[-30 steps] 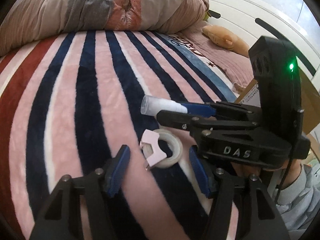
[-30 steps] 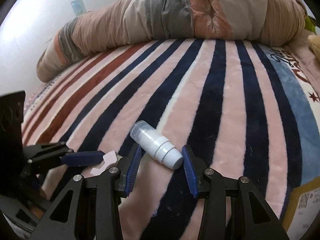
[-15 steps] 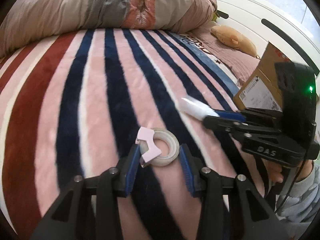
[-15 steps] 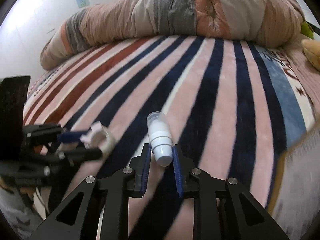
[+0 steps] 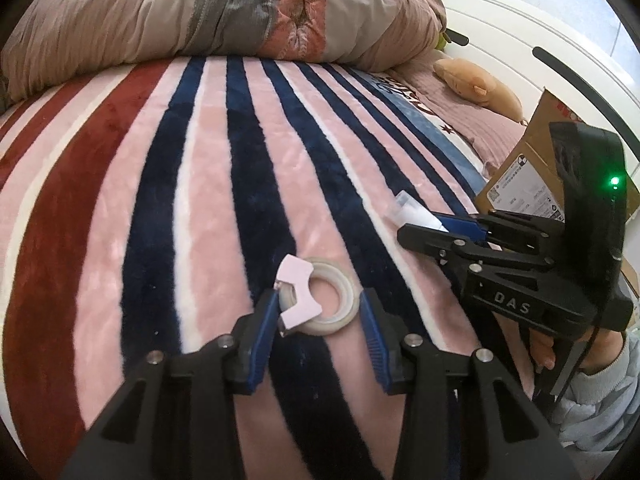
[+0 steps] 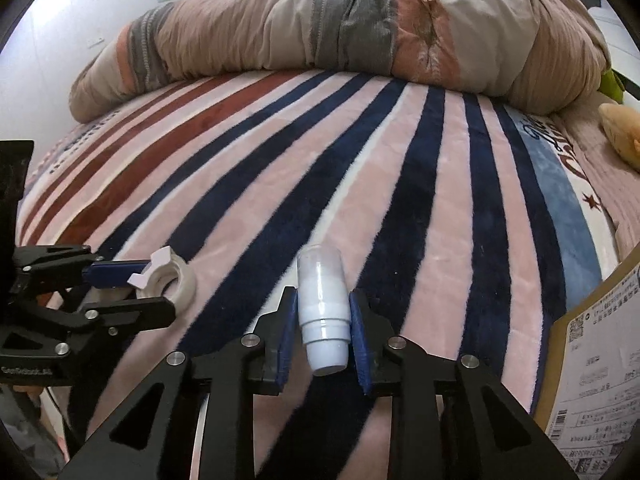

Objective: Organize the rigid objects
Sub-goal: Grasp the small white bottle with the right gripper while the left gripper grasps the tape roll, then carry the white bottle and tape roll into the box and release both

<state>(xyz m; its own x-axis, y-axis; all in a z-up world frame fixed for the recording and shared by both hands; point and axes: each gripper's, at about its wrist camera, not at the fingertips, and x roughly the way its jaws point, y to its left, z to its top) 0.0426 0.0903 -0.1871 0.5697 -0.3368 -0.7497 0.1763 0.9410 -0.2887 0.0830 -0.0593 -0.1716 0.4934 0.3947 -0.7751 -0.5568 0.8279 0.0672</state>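
A white tape roll with a pink dispenser clip (image 5: 316, 302) sits between the blue pads of my left gripper (image 5: 318, 316), which is shut on it just above the striped blanket (image 5: 200, 200). The roll also shows in the right wrist view (image 6: 168, 280). My right gripper (image 6: 323, 328) is shut on a white plastic bottle with a clear cap (image 6: 322, 304), held lengthwise between the pads. In the left wrist view the bottle (image 5: 414, 214) sticks out of the right gripper at the right.
A rolled quilt (image 6: 320, 32) lies across the far side of the bed. A cardboard box (image 5: 532, 184) stands at the right edge; it also shows in the right wrist view (image 6: 592, 360). A tan plush toy (image 5: 476, 86) lies near the white headboard.
Both grippers closed: the left on the tape roll, the right on the bottle. Both have lifted and drawn apart, the right gripper moving toward the box.
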